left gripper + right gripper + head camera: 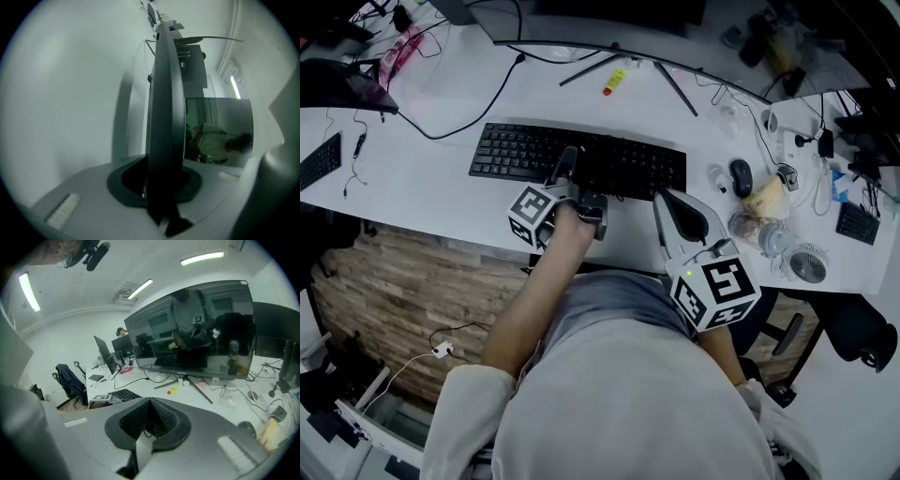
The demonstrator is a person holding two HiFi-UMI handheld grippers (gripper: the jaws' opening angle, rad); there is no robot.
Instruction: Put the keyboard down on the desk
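The white desk (422,169) fills the upper half of the head view and curves off to the right. At its far edge stands a wide curved monitor (197,329) on a two-legged stand, its dark screen reflecting the person.

The black keyboard (525,150) lies lengthwise in the middle of the desk, in front of the monitor stand, with its cable running off to the upper left. The left hand-held gripper (568,161) reaches onto the keyboard's near edge, slightly right of its middle. In the left gripper view the keyboard (164,93) shows edge-on as a dark band pinched between the two jaws, with the desk close along one side. Whether the gripped edge rests on the desk or hangs just above it cannot be told.

The right hand-held gripper (661,202) hovers just beside the keyboard's near right corner, apart from it. In its own view the right hand-held gripper (150,423) has its jaws pressed together with nothing between them.

To the right of the keyboard are a small white fan (809,264) at the desk's near edge and a dark mouse (741,175). A yellow marker (615,81) lies between the stand's legs.
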